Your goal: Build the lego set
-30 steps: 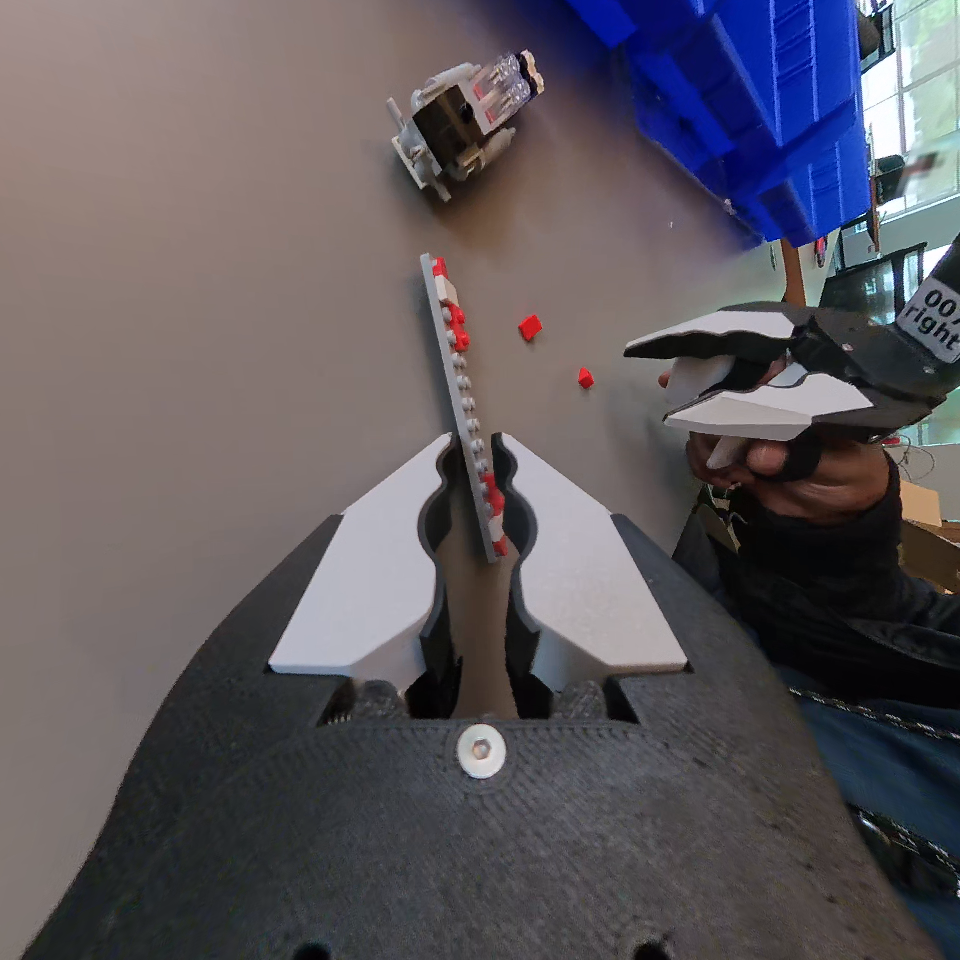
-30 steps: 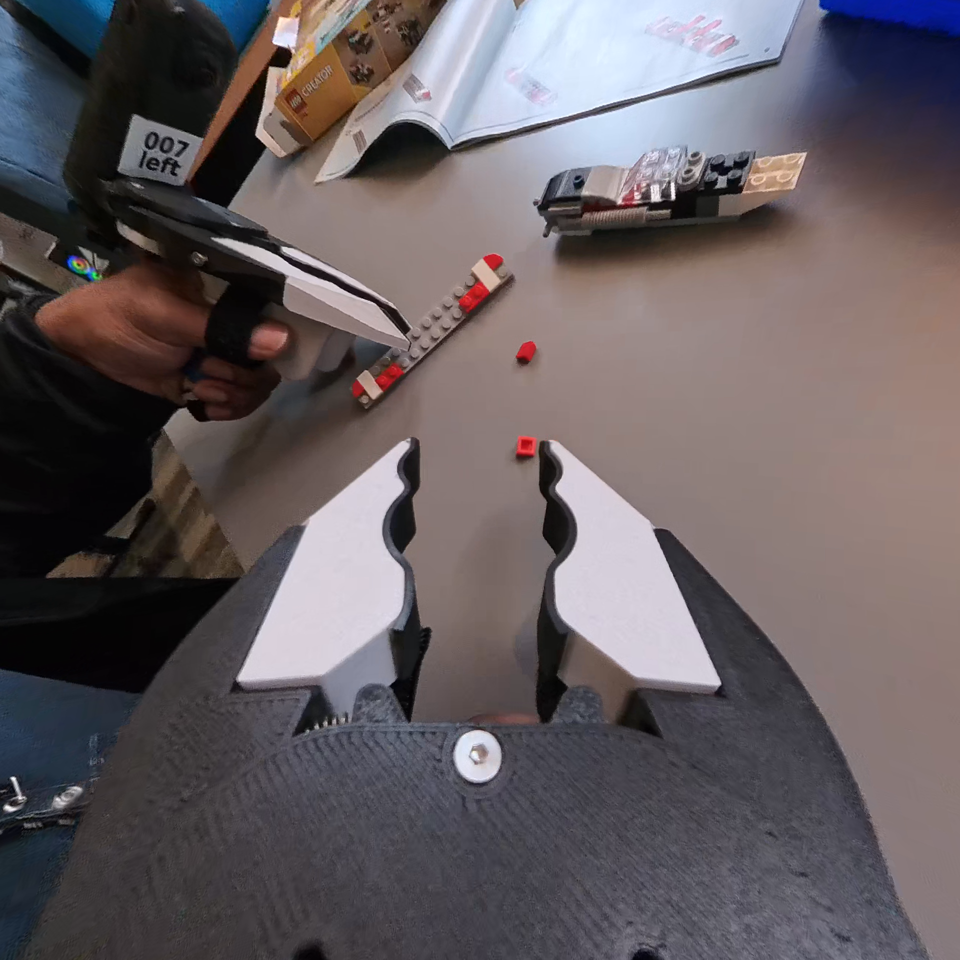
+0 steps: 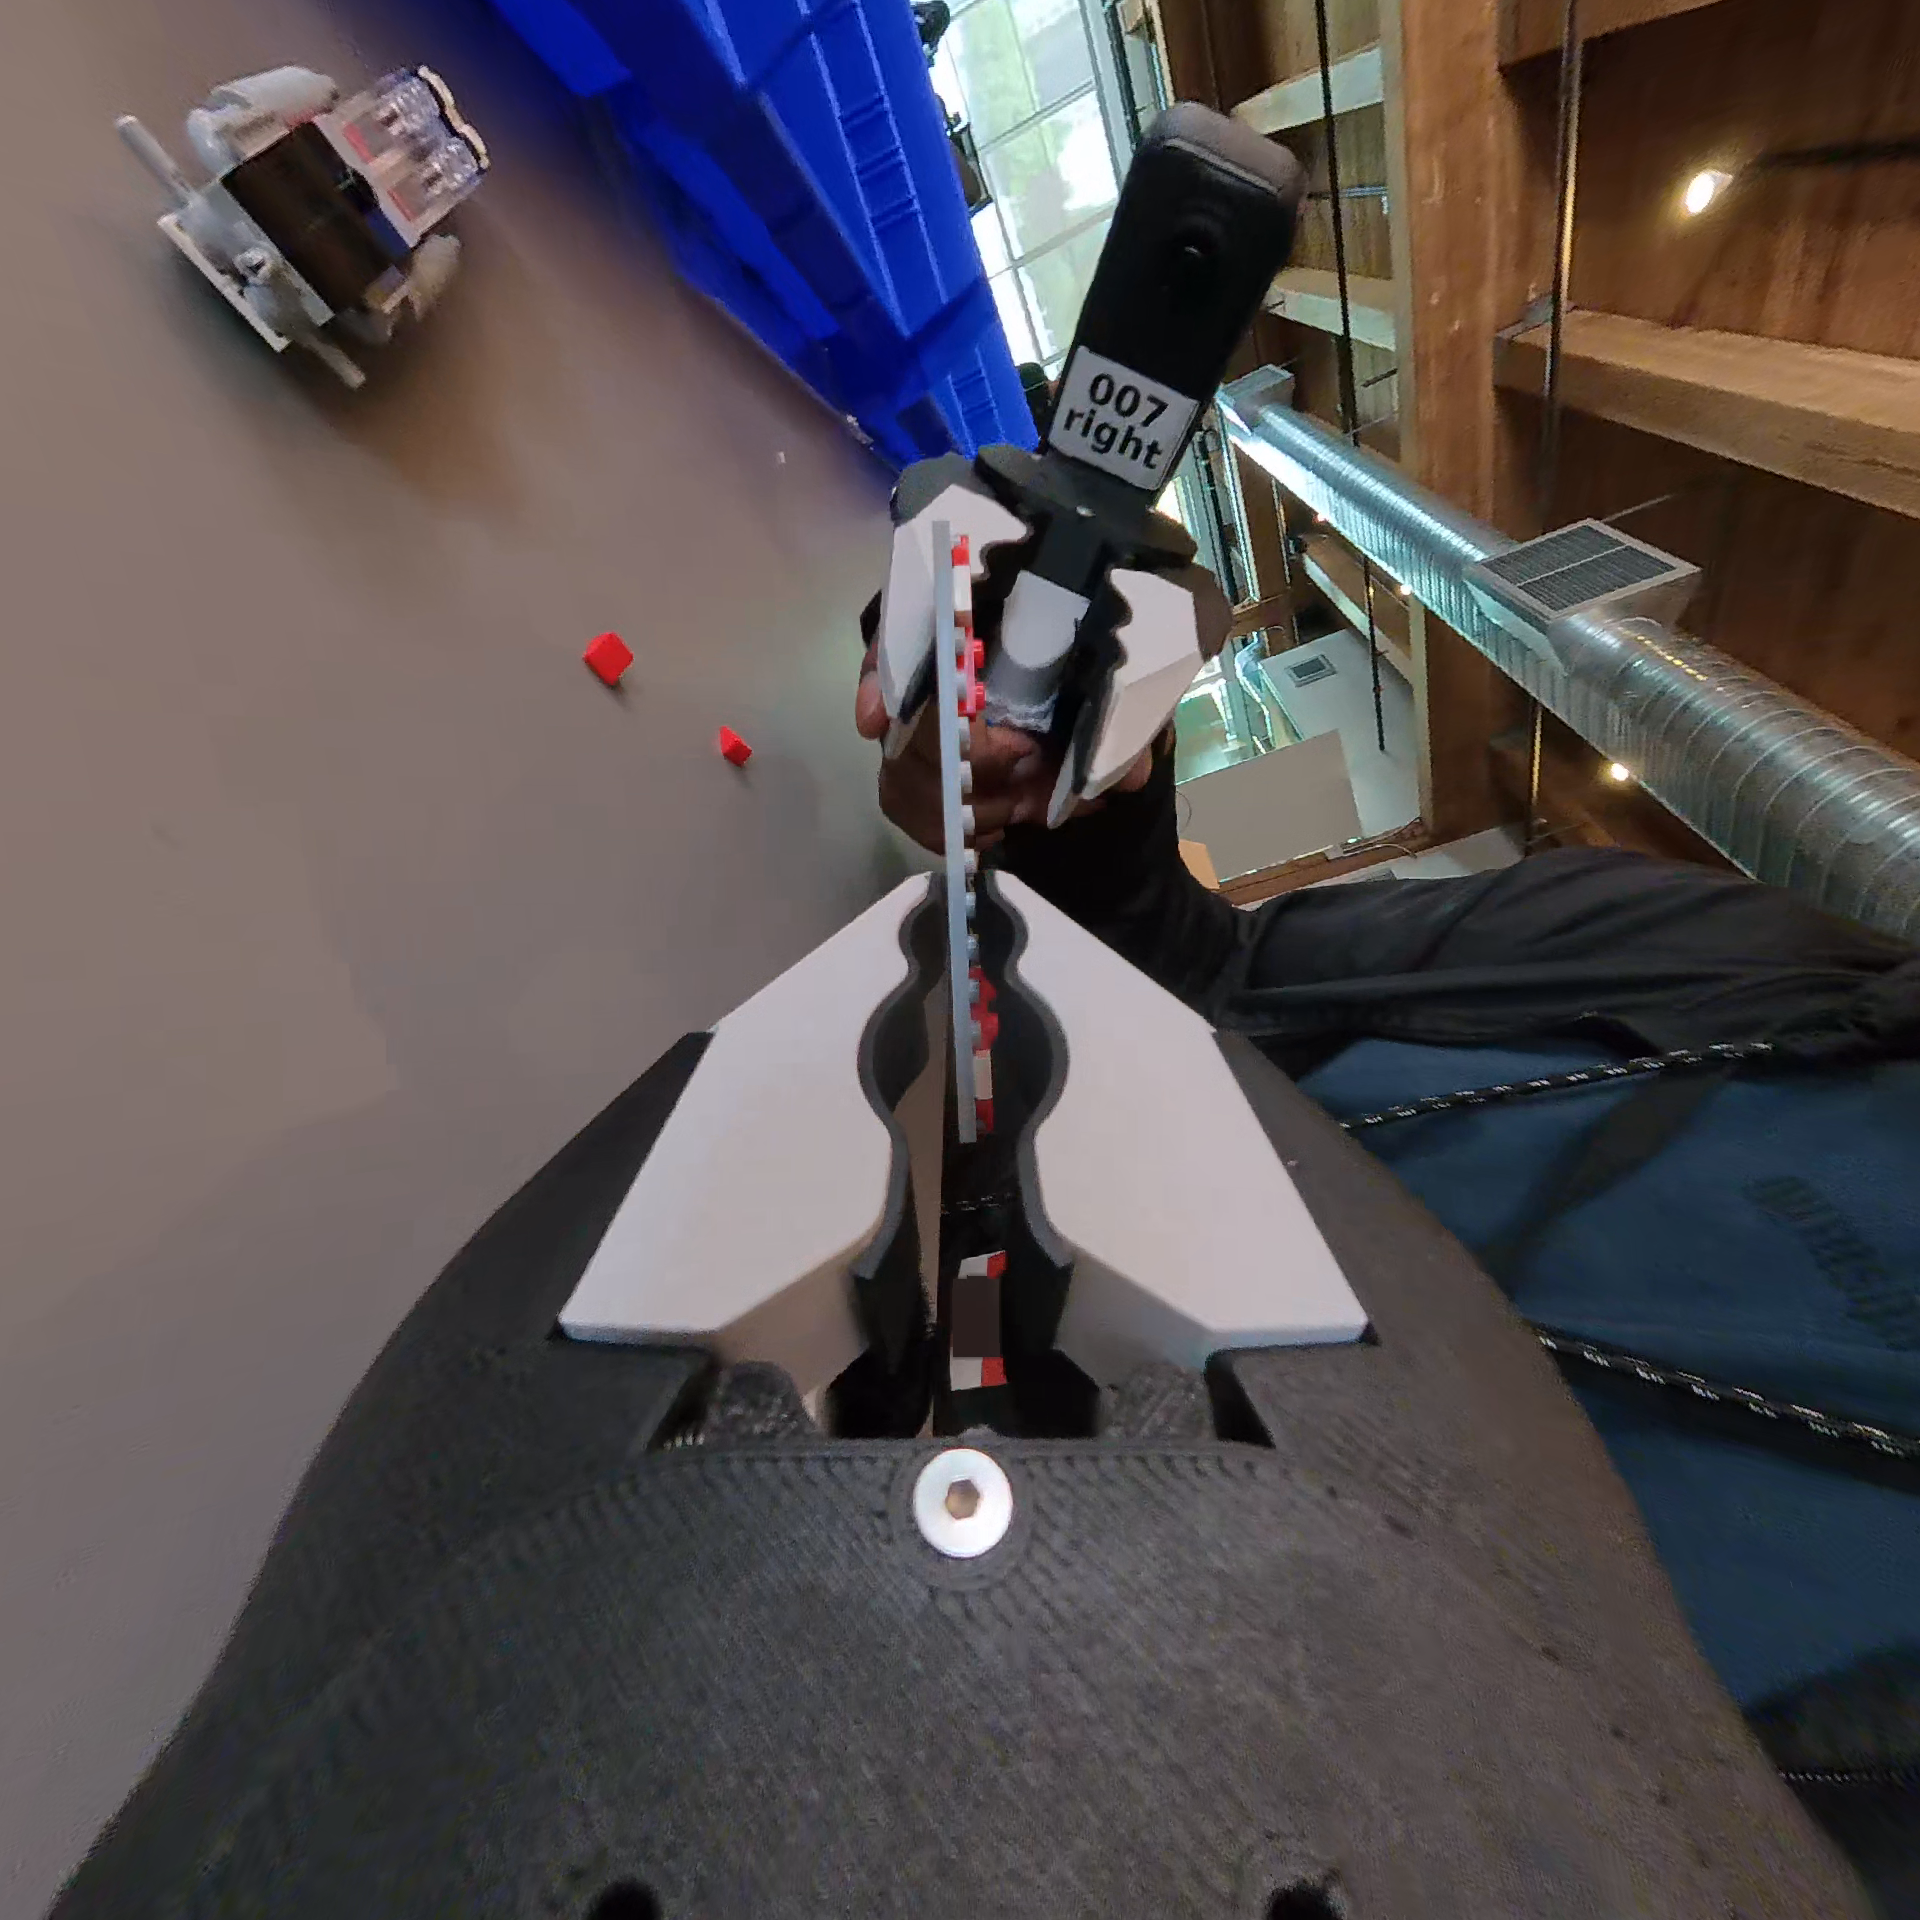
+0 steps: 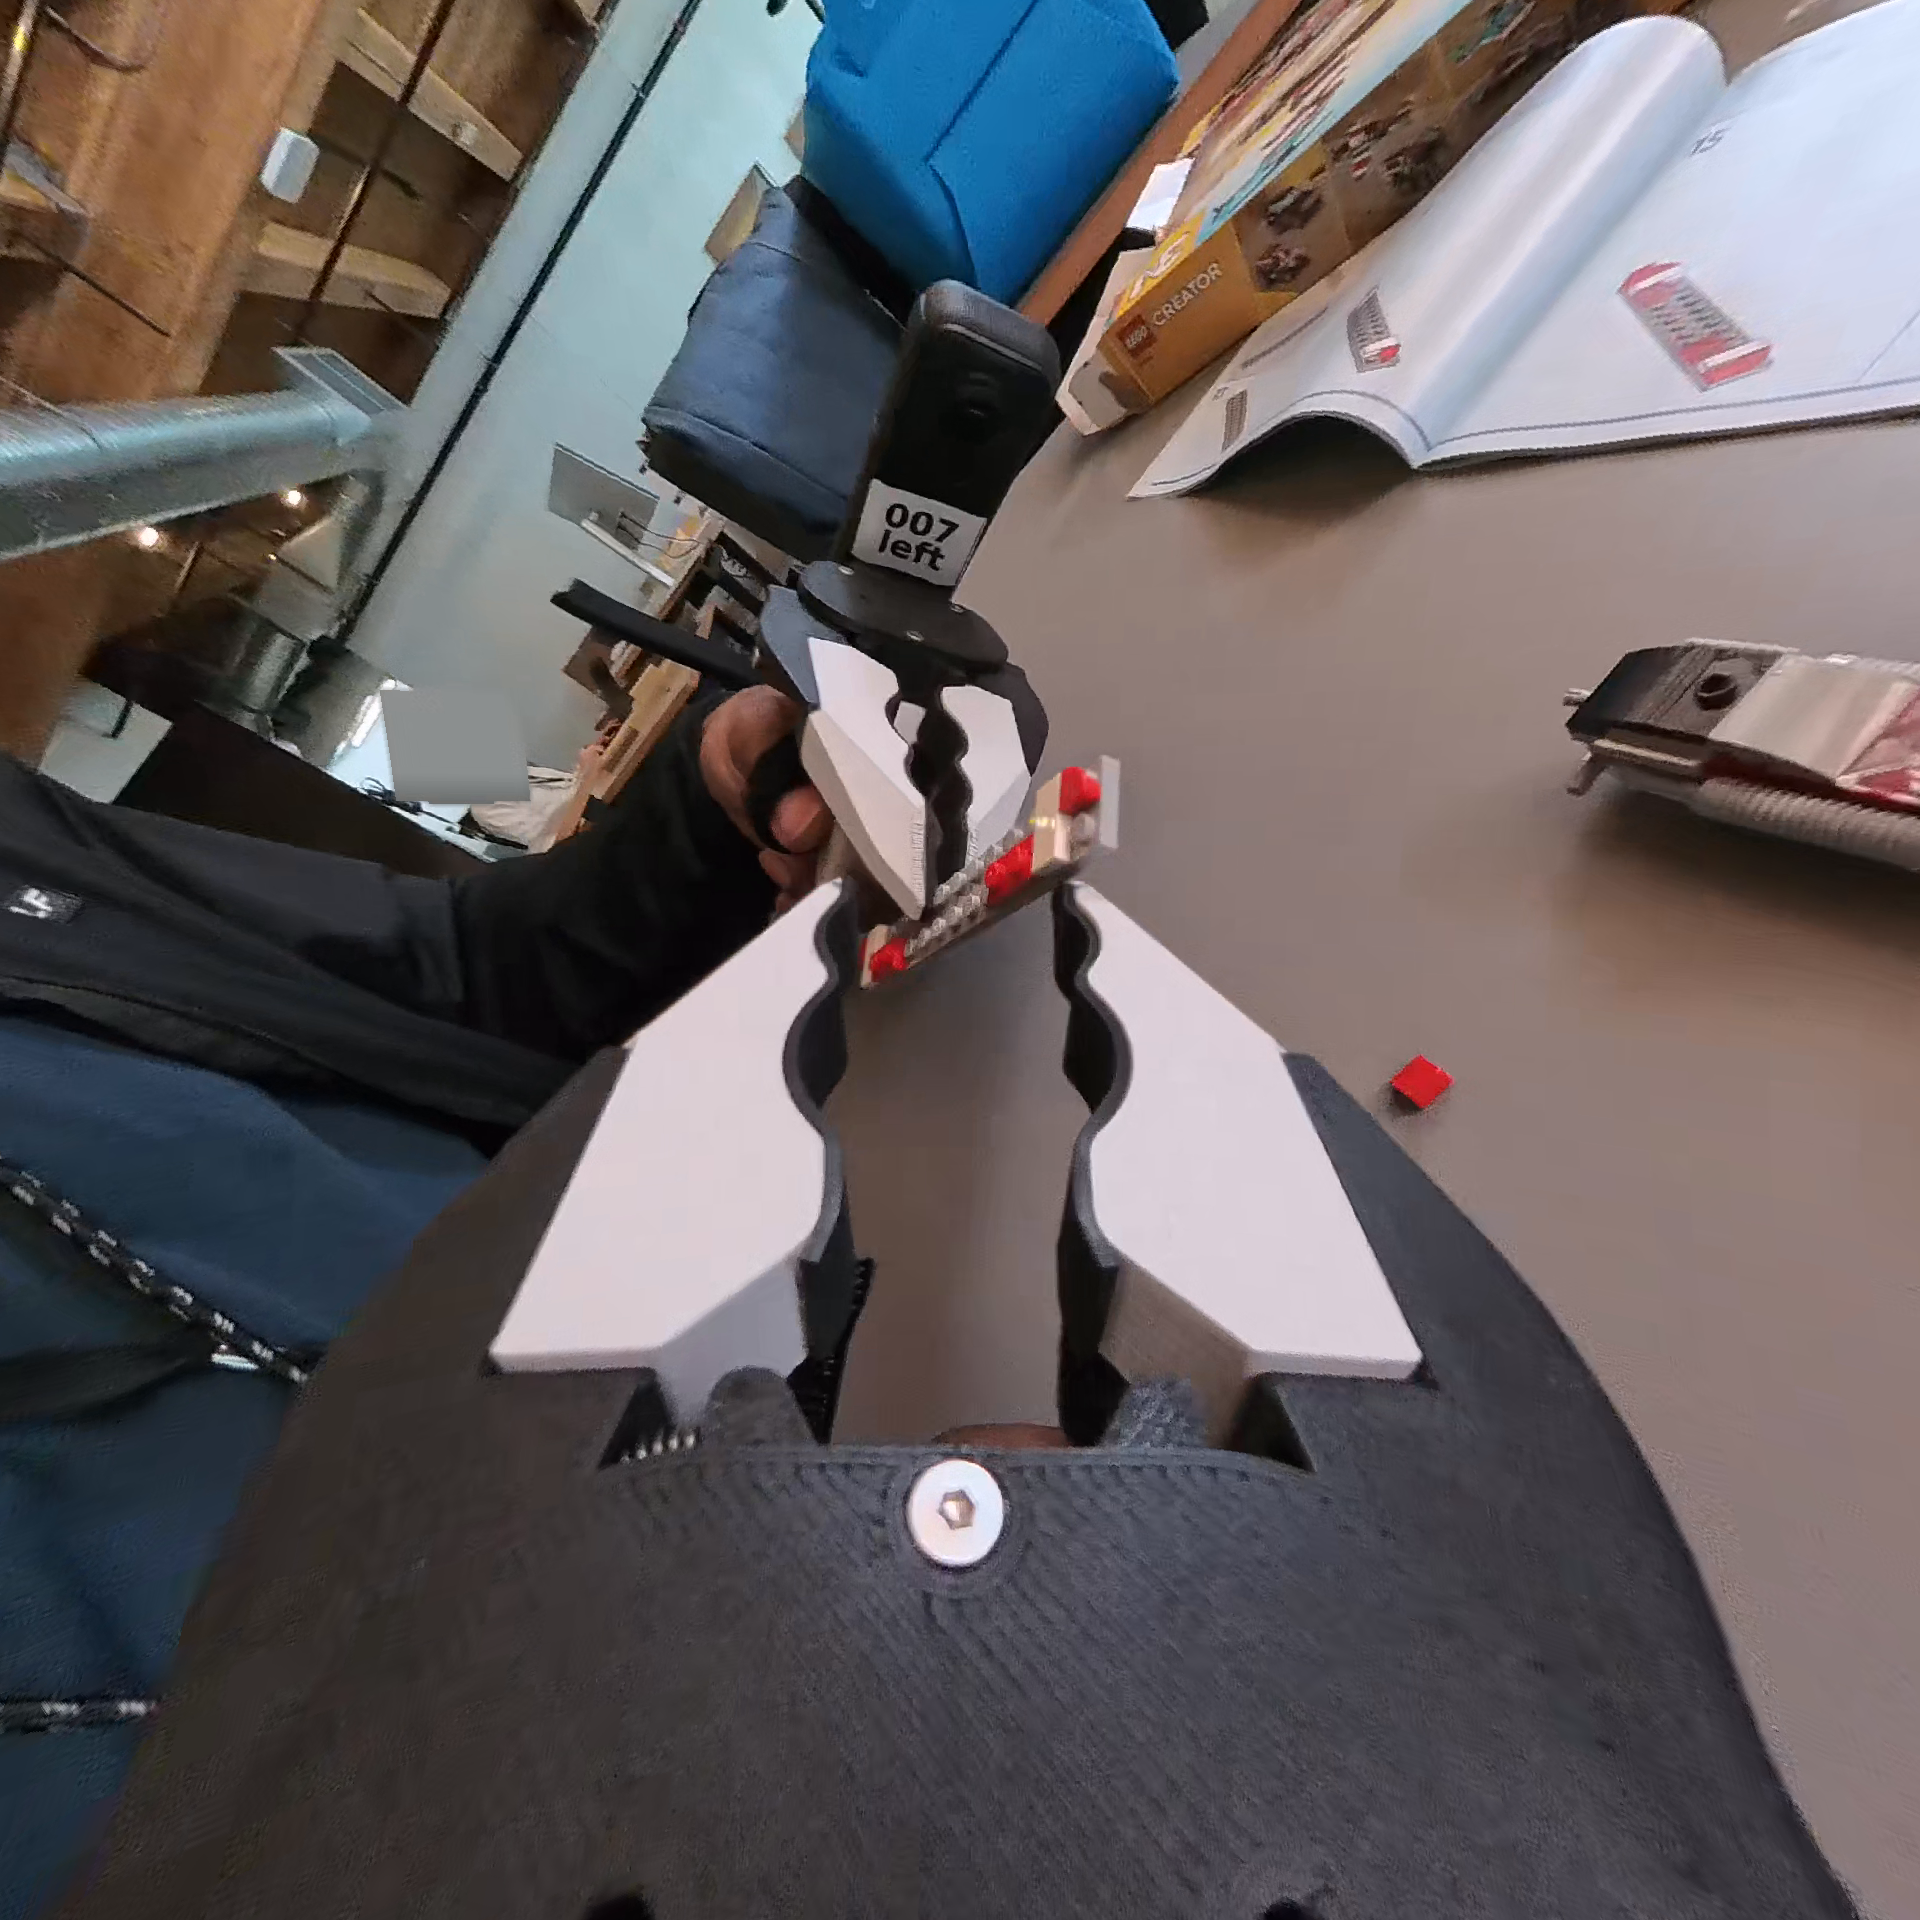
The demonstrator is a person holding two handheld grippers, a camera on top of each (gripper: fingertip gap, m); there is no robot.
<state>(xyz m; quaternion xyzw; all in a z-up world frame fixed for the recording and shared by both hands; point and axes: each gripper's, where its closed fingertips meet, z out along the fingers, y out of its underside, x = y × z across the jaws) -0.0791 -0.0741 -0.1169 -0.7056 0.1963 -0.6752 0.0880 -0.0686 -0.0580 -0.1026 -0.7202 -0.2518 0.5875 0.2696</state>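
Tabletop (image 4: 1455, 727): grey-brown, matte.

Lying on it: two small red pieces (image 3: 607, 659) (image 3: 735, 745) near each other, a partly built grey-and-black model (image 4: 1766, 748) (clear parts on top), an open instruction booklet (image 4: 1558, 260), a cardboard set box (image 4: 1247, 239) beside the booklet, blue bins (image 3: 831, 208) along the far edge.

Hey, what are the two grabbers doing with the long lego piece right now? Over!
Left gripper shut on long grey plate, lifted off table. Right gripper open, facing it. Two red pieces loose on table. Nothing blocking.
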